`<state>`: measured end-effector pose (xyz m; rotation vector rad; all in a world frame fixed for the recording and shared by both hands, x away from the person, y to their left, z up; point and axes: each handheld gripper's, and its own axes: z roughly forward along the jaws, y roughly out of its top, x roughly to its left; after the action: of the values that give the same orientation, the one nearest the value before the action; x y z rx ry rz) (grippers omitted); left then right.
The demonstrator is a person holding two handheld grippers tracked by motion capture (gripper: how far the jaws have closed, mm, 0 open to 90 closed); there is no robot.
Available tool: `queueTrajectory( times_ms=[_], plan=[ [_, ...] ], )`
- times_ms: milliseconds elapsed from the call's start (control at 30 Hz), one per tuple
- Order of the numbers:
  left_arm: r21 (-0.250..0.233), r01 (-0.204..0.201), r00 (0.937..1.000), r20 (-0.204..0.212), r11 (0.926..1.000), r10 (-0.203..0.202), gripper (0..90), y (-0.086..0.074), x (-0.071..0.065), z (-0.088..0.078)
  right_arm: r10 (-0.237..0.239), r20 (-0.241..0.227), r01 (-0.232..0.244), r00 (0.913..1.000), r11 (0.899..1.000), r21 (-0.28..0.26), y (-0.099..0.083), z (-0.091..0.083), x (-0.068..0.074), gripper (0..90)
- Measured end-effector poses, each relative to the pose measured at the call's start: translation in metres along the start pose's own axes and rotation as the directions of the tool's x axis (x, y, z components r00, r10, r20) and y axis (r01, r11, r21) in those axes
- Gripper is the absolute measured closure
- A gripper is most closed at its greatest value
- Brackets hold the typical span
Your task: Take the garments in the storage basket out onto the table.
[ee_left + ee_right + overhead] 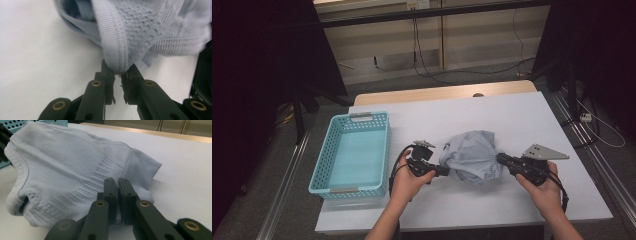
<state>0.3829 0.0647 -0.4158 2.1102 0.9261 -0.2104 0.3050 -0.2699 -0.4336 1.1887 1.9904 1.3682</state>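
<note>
Overhead, the high view lays out the whole table (512, 115): a pale blue knitted garment (473, 156) sits bunched near the middle of the white top, with a turquoise basket (352, 152) well apart to its left. The left gripper (445, 171) meets the garment's left edge and the right gripper (501, 159) meets its right edge, so the cloth lies between the two. Each forearm comes in from the bottom edge, hands wrapped round the black handles, both tools pointing inward and roughly level with the table.

Up close, the left gripper view adds what the high view cannot: a thick ribbed hem of the garment (117, 50) drops between the two black jaws of the left gripper (118, 72), which pinch it at their tips, with a narrow gap lower down.

From the other side, the right gripper view shows the knit's ribbing and a corner of the basket (37, 123) behind the garment (70, 165). The right gripper (117, 182) has its jaws almost together, clamped on a fold of the cloth at its near edge.
</note>
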Motion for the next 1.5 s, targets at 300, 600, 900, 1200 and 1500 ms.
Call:
queueTrajectory(
  times_ms=[300, 600, 900, 1200, 1500],
  plan=[
    [-0.108, 0.039, 0.9985, -0.032, 0.9933, -0.043, 81.5, 0.004, 0.017, -0.040, -0.056, -0.064, 0.058, 0.9964, 0.998, 0.036, 0.001, 0.005, 0.012, 86.3],
    [-0.152, 0.032, 0.9961, -0.077, 0.9879, -0.044, 81.4, 0.006, 0.023, -0.057, -0.082, -0.141, 0.093, 0.9866, 0.993, 0.071, -0.001, 0.008, 0.028, 86.3],
    [-0.158, 0.034, 0.9934, -0.102, 0.9868, -0.051, 80.6, 0.005, 0.026, -0.057, -0.077, -0.146, 0.088, 0.9863, 0.993, 0.073, -0.001, 0.008, 0.028, 86.4],
    [-0.096, 0.032, 0.9936, -0.105, 0.9949, -0.042, 51.2, 0.000, 0.027, -0.033, -0.028, -0.121, 0.039, 0.9923, 0.995, 0.088, -0.004, 0.006, 0.018, 86.2],
    [-0.019, 0.004, 0.9935, -0.114, 0.9998, -0.006, 32.3, -0.007, 0.023, -0.005, -0.025, -0.119, 0.036, 0.9926, 0.995, 0.095, -0.005, 0.005, 0.017, 85.9]
  ],
)
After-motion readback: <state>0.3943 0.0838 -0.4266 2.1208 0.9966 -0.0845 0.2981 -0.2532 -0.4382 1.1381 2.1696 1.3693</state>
